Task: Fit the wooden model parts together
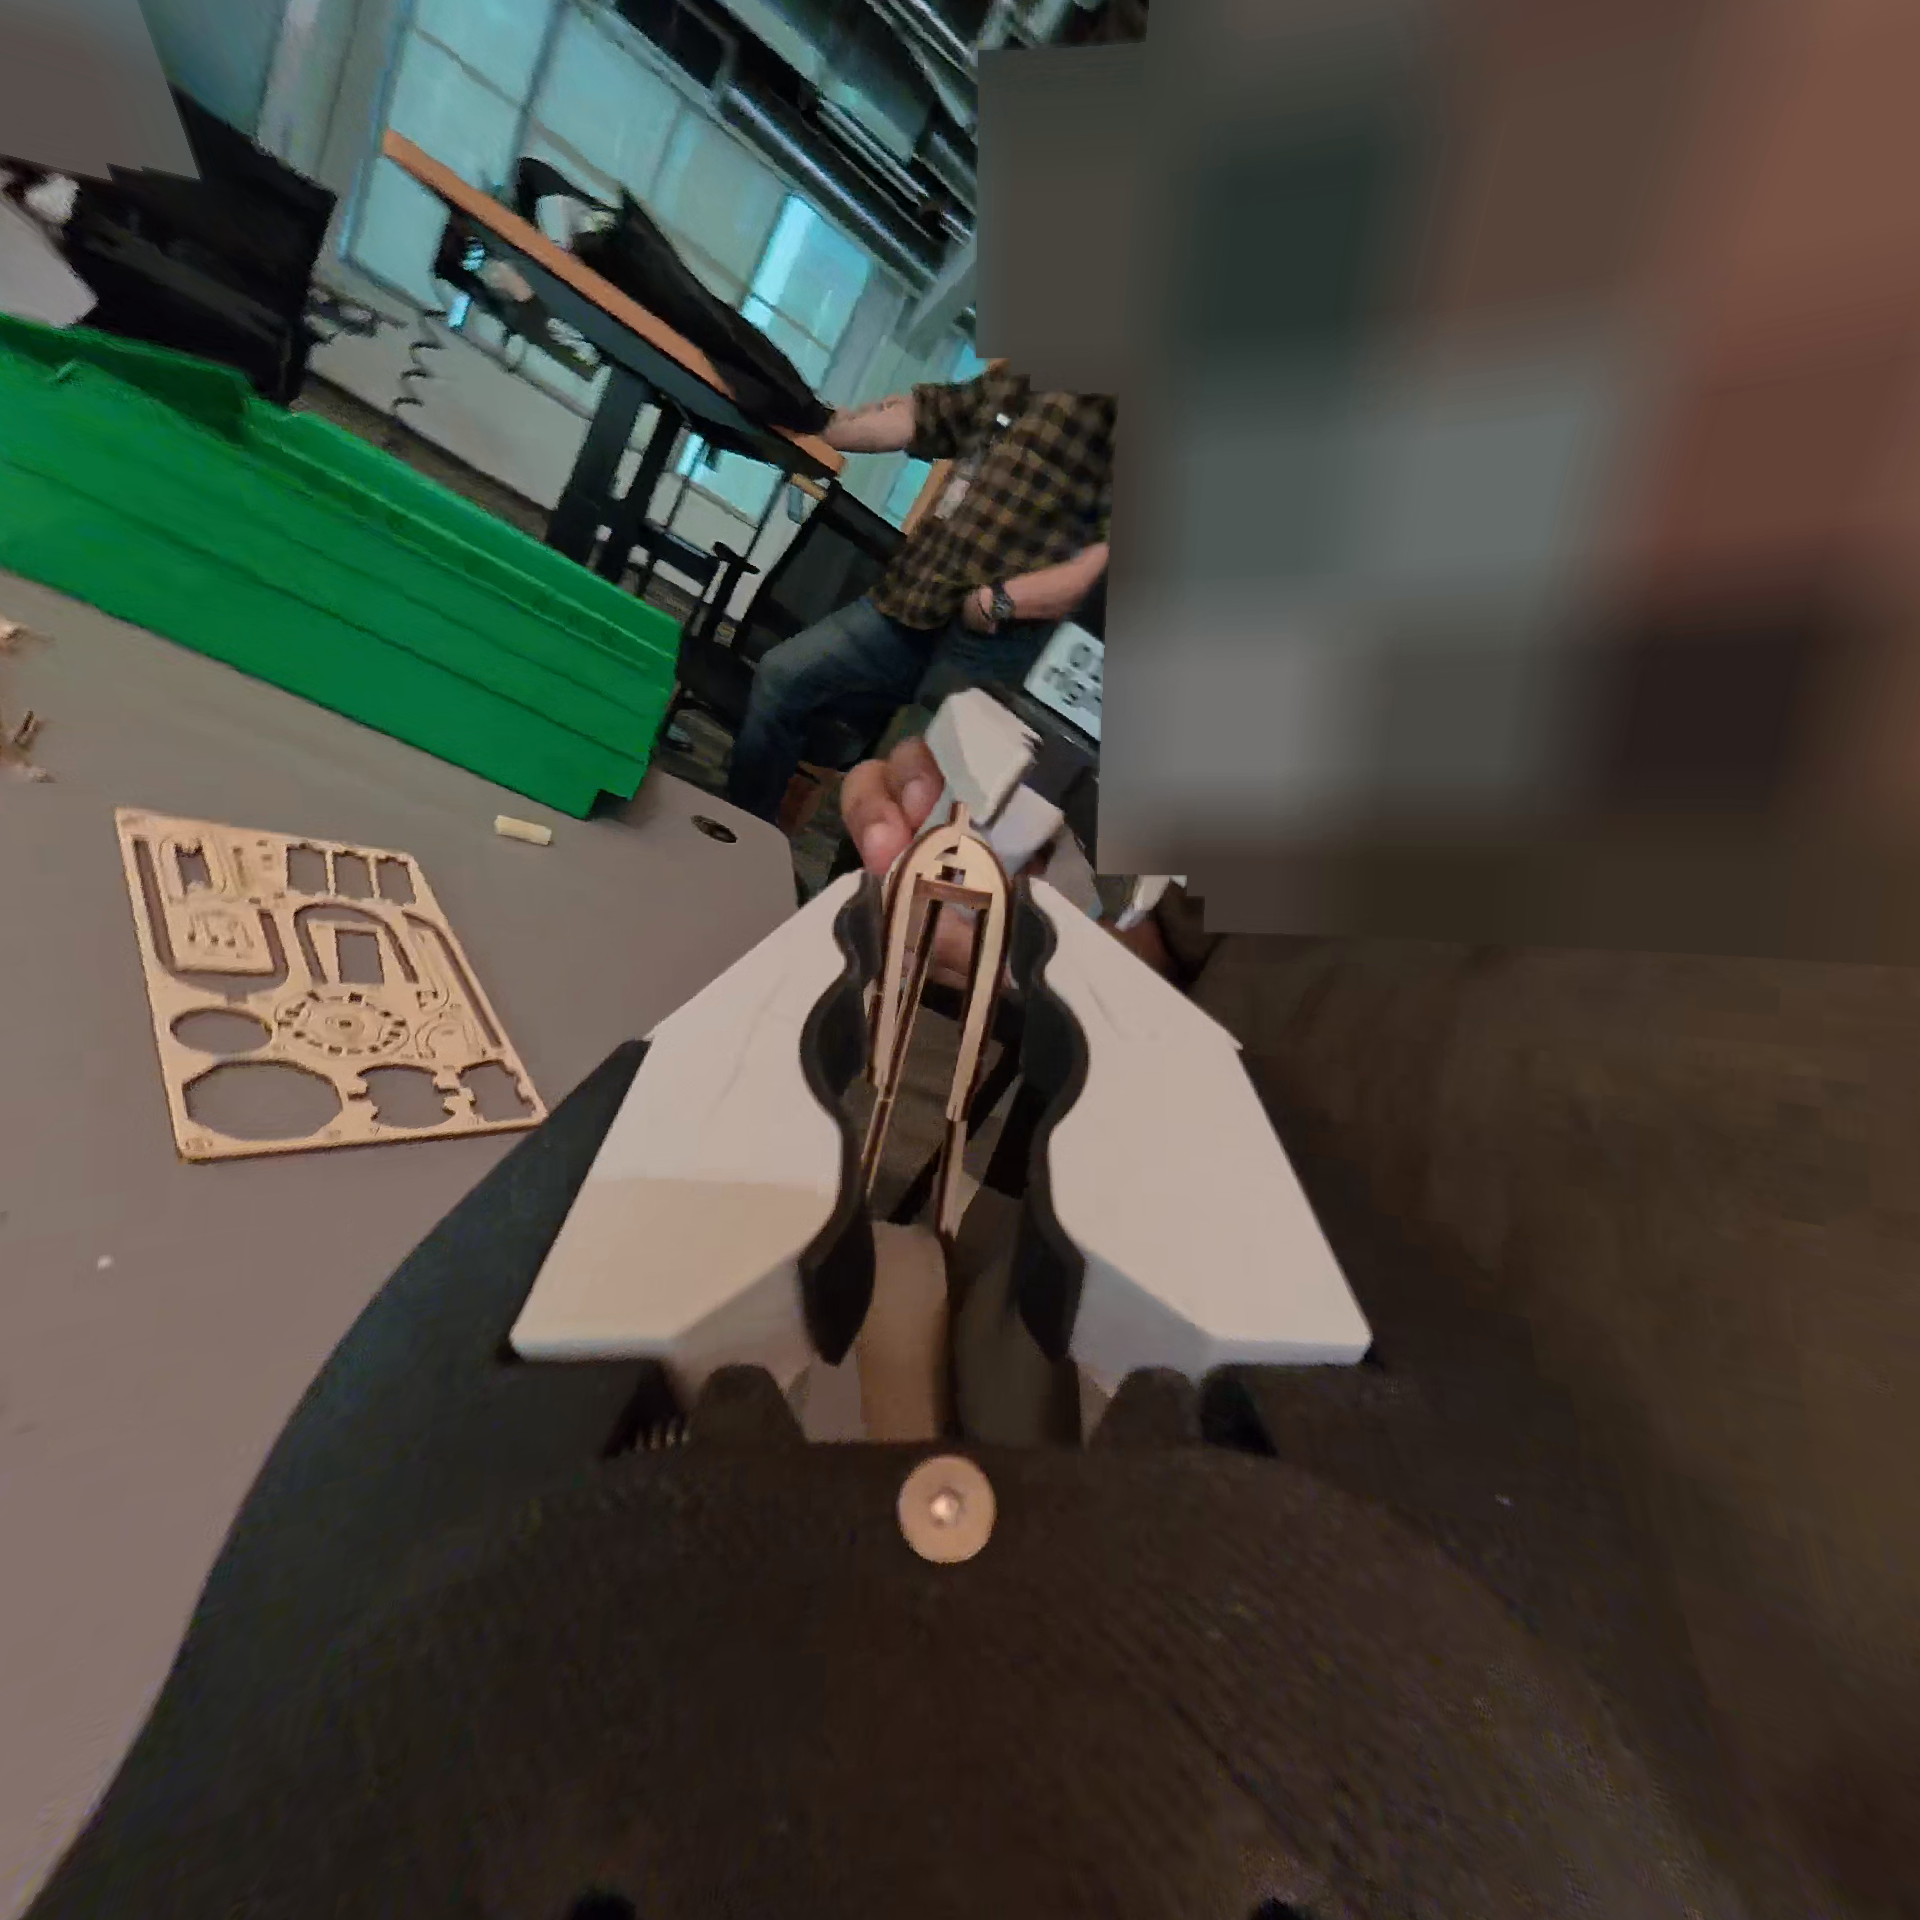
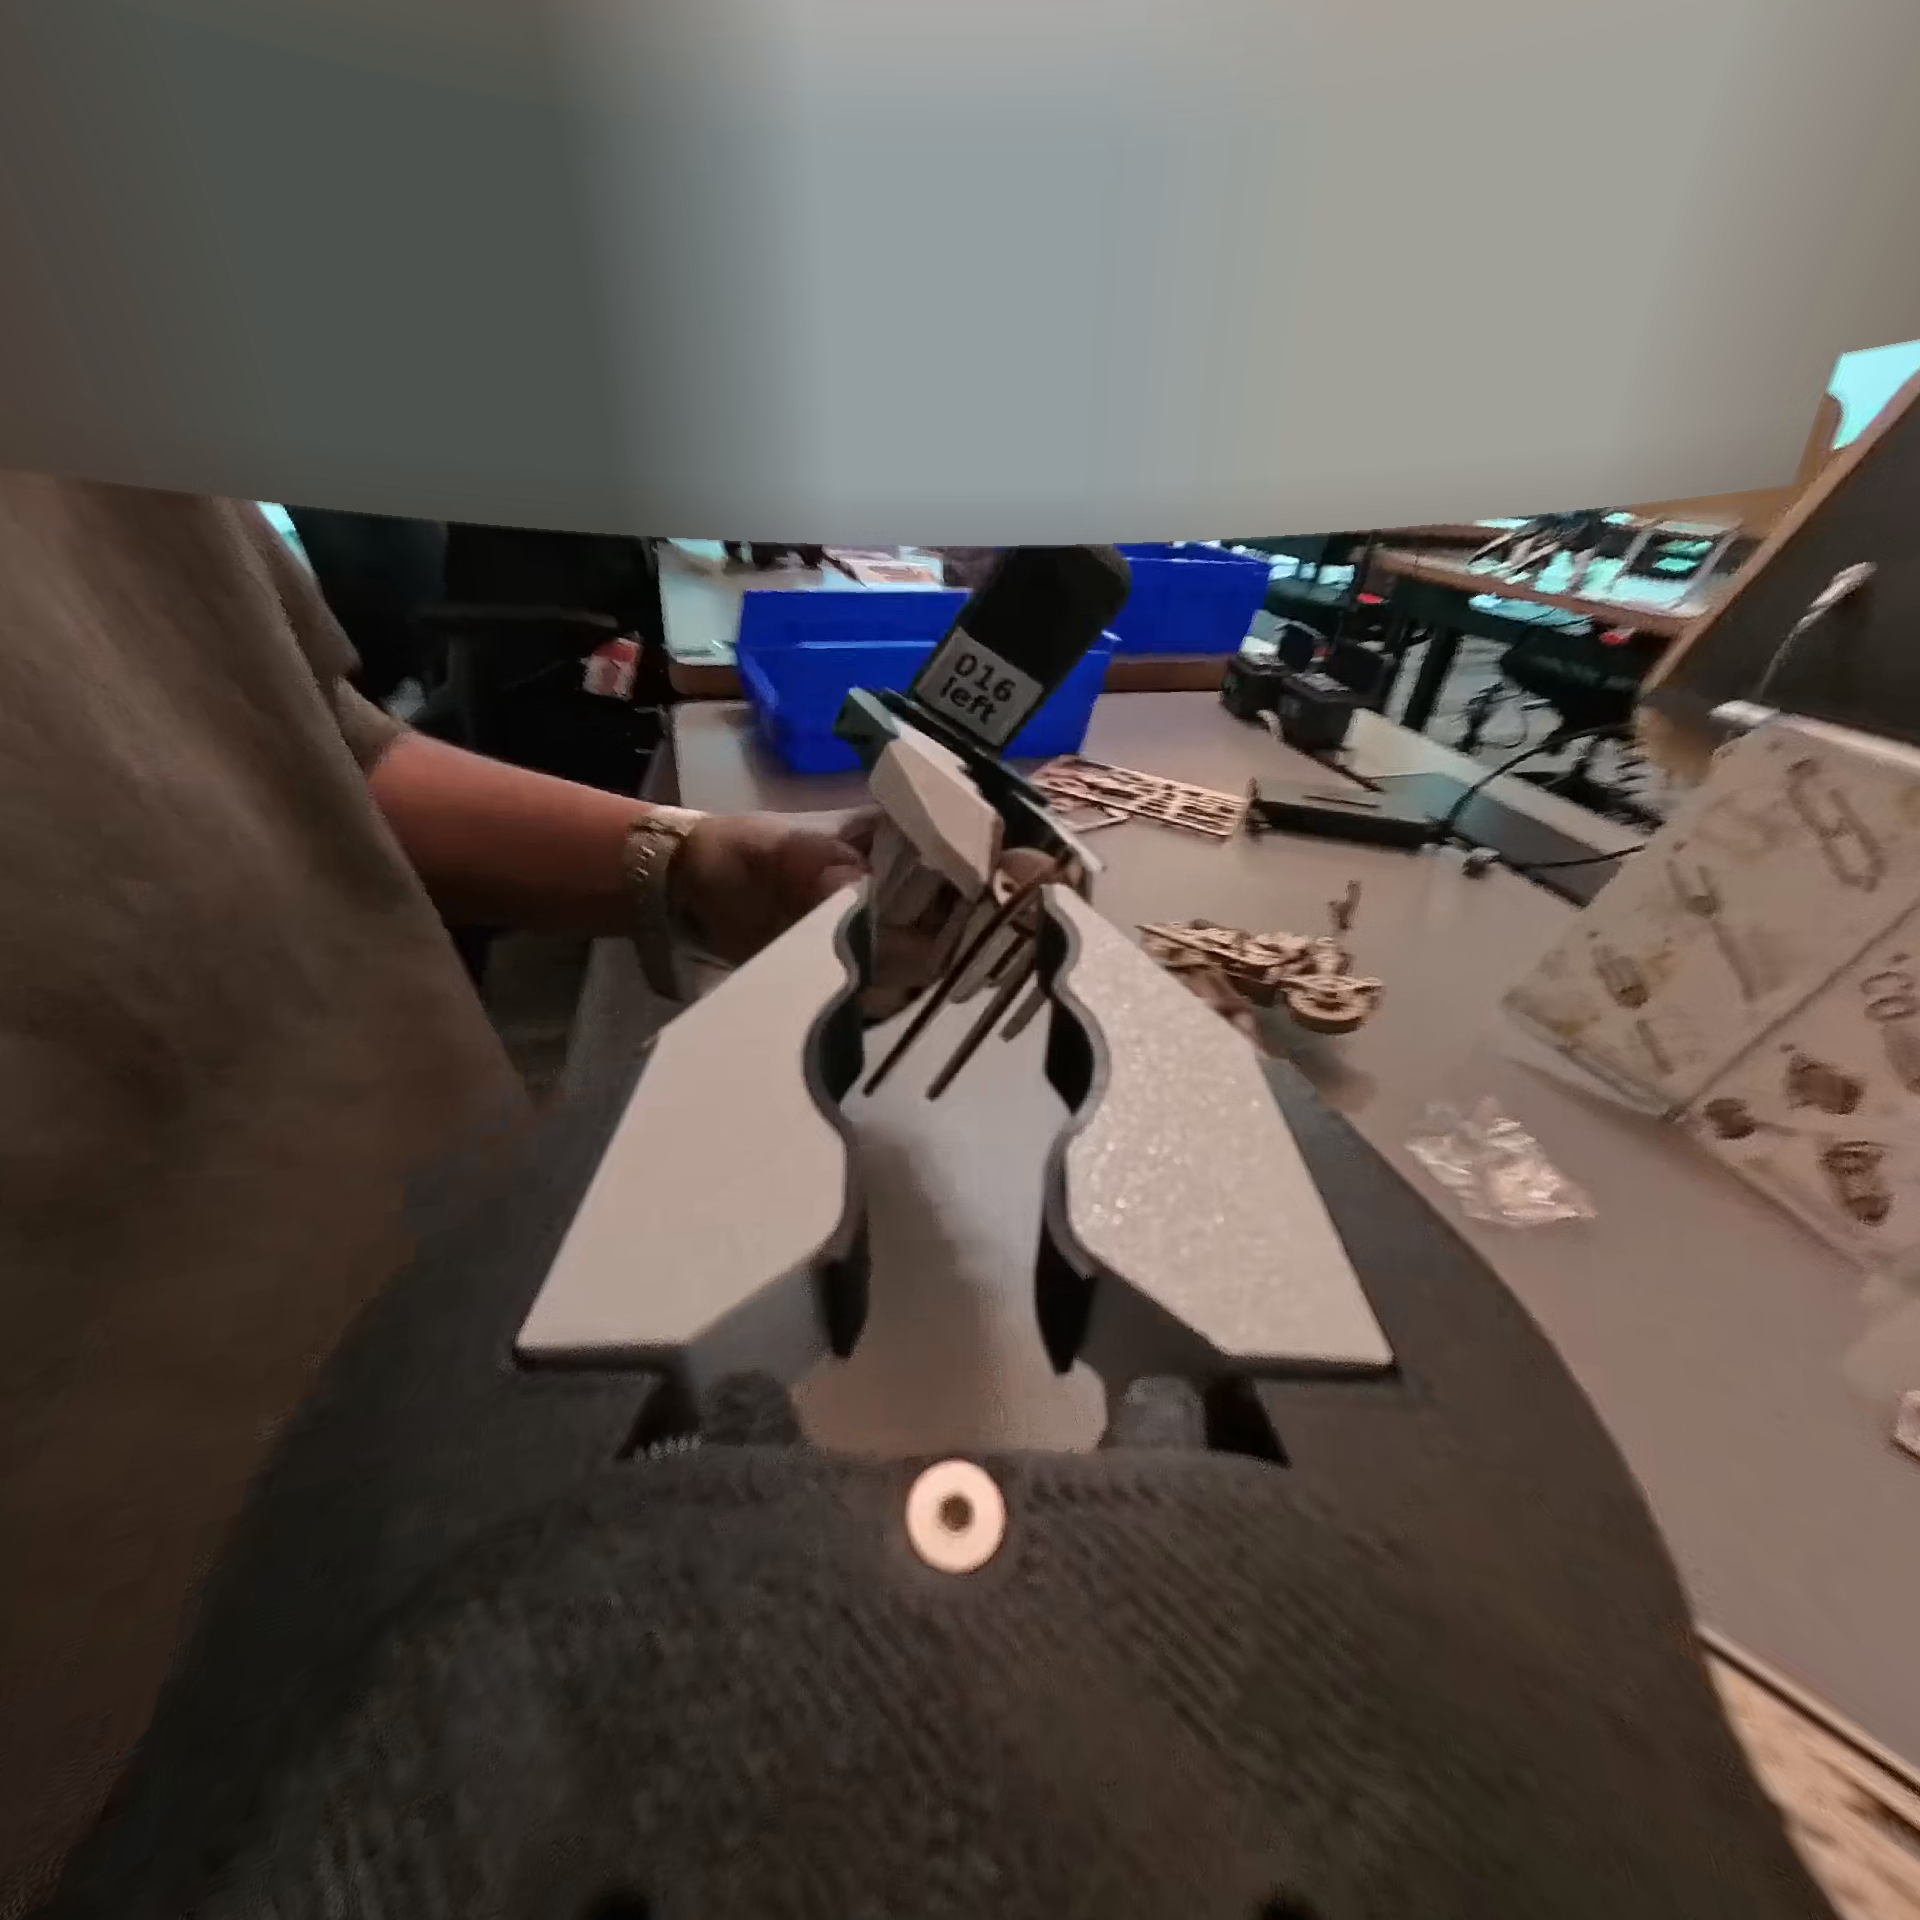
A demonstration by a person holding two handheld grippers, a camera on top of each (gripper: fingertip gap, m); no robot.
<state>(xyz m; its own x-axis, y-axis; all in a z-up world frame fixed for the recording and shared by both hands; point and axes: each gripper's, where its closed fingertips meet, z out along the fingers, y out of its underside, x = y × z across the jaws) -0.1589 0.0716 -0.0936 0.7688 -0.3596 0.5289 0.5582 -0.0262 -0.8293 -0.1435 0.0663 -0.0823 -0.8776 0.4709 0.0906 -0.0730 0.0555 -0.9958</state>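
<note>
The wooden frame (image 1: 935,997), a narrow arched piece of thin plywood with a crossbar near its tip, is held in the air above the edge of the surface (image 1: 436,1195), not resting on it. It is carried lengthwise between the fingers of the left gripper (image 1: 940,1039), whose jaws are closed down to a narrow gap and pinch the frame by its two flat sides. This hold is judged to leave the arched tip free and pointing forward, so that another part can be worked in there.

The right gripper (image 2: 951,1003) is brought head-on to the left one, so the frame (image 2: 977,966) reaches in between its fingertips. Its jaws stand part-spread, wider than the frame. Whether they touch the wood cannot be told, as the area is blurred and partly covered. No second part can be made out in them.

A bare hand (image 1: 888,810) is seen just behind the frame's tip.

On the surface lie a punched-out plywood sheet (image 1: 322,977), a partly built wooden model (image 2: 1268,966), a small clear bag (image 2: 1496,1158) and an instruction sheet (image 2: 1745,987), all well apart from the grippers.
</note>
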